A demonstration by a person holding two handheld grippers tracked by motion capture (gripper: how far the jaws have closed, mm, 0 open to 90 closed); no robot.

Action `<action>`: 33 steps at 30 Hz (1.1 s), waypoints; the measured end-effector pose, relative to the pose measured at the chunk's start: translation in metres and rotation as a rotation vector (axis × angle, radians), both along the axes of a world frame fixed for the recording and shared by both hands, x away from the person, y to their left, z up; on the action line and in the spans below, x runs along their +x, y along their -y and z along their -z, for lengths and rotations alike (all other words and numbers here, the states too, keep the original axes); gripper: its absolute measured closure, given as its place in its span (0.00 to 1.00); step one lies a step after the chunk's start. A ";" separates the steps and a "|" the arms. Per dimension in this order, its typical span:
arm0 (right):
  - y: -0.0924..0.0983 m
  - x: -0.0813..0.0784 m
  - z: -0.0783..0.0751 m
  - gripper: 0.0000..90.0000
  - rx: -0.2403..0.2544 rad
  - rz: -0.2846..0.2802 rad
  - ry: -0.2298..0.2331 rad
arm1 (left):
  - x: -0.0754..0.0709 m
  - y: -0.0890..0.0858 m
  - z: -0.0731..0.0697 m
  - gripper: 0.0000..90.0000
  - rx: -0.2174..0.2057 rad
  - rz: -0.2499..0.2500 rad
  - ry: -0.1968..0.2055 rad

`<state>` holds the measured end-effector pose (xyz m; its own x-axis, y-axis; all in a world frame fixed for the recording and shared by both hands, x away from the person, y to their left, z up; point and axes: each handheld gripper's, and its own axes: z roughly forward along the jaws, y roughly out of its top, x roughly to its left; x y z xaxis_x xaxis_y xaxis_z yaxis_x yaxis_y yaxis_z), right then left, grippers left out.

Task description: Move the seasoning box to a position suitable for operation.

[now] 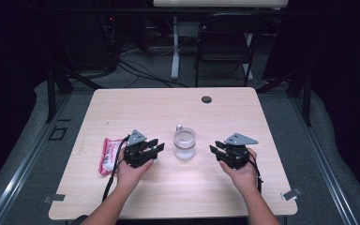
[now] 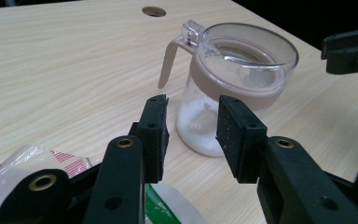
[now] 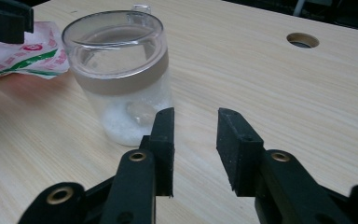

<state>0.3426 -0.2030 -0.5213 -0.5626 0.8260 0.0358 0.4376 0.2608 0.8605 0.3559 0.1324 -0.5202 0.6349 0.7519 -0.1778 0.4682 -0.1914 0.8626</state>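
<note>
A clear jar (image 1: 184,143) with a tan band, a handle and a clear lid stands mid-table; white granules fill its bottom (image 2: 200,126) (image 3: 126,116). My left gripper (image 1: 155,146) sits just left of it, jaws open and empty, pointing at the jar (image 2: 191,126). My right gripper (image 1: 217,149) rests to the jar's right, also open with nothing between its jaws (image 3: 195,140). A red, white and green plastic packet (image 1: 108,154) lies on the table left of my left hand (image 3: 23,56).
The light wood table (image 1: 168,110) has a round cable hole (image 1: 206,99) at its far side. A dark chair (image 1: 225,42) and a white desk leg (image 1: 175,47) stand beyond the table. Cables trail from both grippers toward the near edge.
</note>
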 end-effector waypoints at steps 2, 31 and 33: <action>-0.002 0.000 0.000 0.69 -0.011 0.000 0.014 | 0.001 0.000 0.000 0.68 -0.027 -0.005 -0.003; -0.031 0.044 0.000 0.93 0.036 -0.030 -0.040 | 0.025 0.050 -0.003 0.95 0.101 -0.177 -0.060; -0.031 0.051 0.002 0.94 0.050 -0.031 -0.054 | 0.026 0.053 0.001 0.97 0.117 -0.192 -0.072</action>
